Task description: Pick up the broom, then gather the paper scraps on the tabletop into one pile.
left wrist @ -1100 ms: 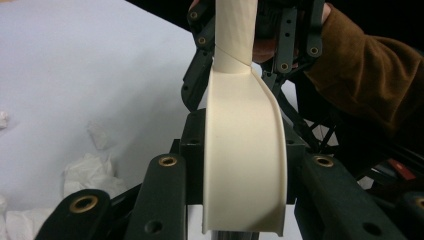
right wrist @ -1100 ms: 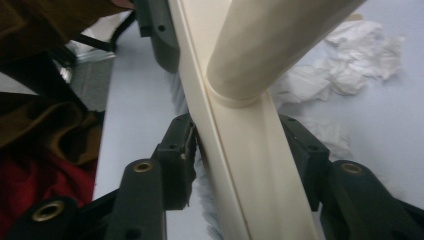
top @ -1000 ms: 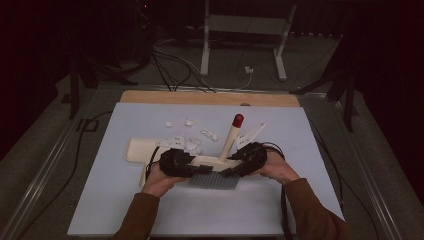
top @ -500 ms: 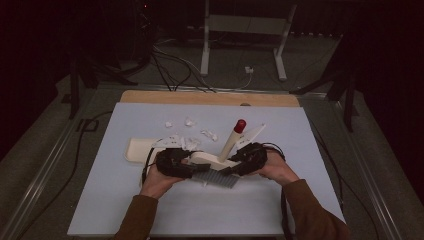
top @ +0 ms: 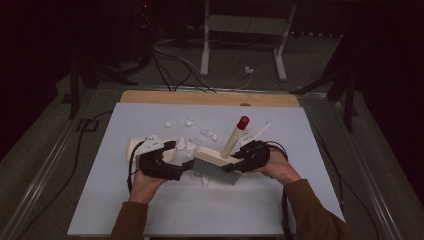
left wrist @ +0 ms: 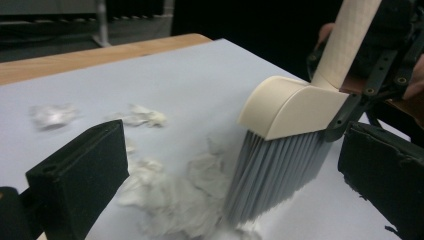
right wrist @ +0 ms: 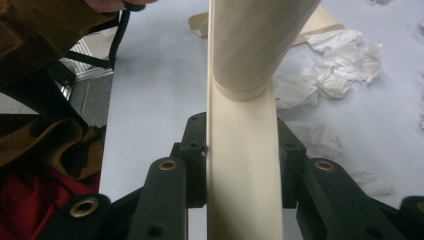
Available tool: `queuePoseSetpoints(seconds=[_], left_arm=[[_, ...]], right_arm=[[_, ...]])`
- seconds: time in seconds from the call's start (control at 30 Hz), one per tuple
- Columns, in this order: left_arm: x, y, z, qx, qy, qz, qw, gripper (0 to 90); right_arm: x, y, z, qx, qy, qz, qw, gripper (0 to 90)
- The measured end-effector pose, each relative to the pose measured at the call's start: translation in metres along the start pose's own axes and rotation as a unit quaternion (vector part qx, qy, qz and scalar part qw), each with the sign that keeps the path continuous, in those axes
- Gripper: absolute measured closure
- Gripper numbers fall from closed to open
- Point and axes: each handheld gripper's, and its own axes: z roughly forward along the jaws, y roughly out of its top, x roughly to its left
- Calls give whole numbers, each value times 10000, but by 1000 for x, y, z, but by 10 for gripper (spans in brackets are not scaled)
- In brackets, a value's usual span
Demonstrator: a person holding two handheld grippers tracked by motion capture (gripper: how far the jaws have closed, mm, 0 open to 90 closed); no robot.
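A hand brush (top: 215, 169) with a cream head, grey bristles and a red-tipped handle stands mid-table, bristles down. My right gripper (top: 240, 161) is shut on it; in the right gripper view its jaws (right wrist: 242, 145) clamp the cream head below the handle (right wrist: 250, 40). White crumpled paper scraps (top: 187, 145) lie just left of the bristles and farther back. My left gripper (top: 184, 167) faces the brush from the left. In the left gripper view it (left wrist: 235, 155) is open, with scraps (left wrist: 170, 195) and the bristles (left wrist: 272, 175) beyond the jaws. A cream dustpan (top: 135, 146) lies behind the left hand.
The work surface is a pale blue mat (top: 150, 215) on a wooden table (top: 210, 98). More scraps (top: 210, 134) lie behind the brush. Cables (top: 80, 165) run along the left side, and a metal stand (top: 205, 45) rises beyond the far edge. Free mat lies near the front.
The left gripper has drawn a little to the left and opened toward the brush. The brush has shifted only slightly, staying upright in the right gripper.
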Motion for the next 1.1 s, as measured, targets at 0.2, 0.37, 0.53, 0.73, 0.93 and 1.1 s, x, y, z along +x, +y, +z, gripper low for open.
queuePoseSetpoints(seconds=[0.2, 0.37, 0.53, 0.73, 0.93, 1.1], left_arm=[[8, -11, -21, -175, 560, -59, 9983, 5], [15, -23, -37, -186, 894, -155, 9957, 5], [18, -37, -50, -185, 1193, -243, 9924, 5], [22, -51, -61, -186, 1469, -354, 9883, 5], [26, -59, -65, -242, 1687, -429, 9844, 5], [28, -62, -66, -248, 1773, -450, 9828, 5]], right_arm=[[1, 2, 0, -15, -65, -31, 10000, 678], [-1, 5, -6, -107, -182, -3, 9998, 678], [-3, 10, -10, -184, -301, 20, 9994, 678], [-7, 16, -14, -259, -499, 81, 9984, 678], [-16, 23, -17, -382, -836, 206, 9956, 678], [-24, 31, -16, -484, -1128, 264, 9921, 678]])
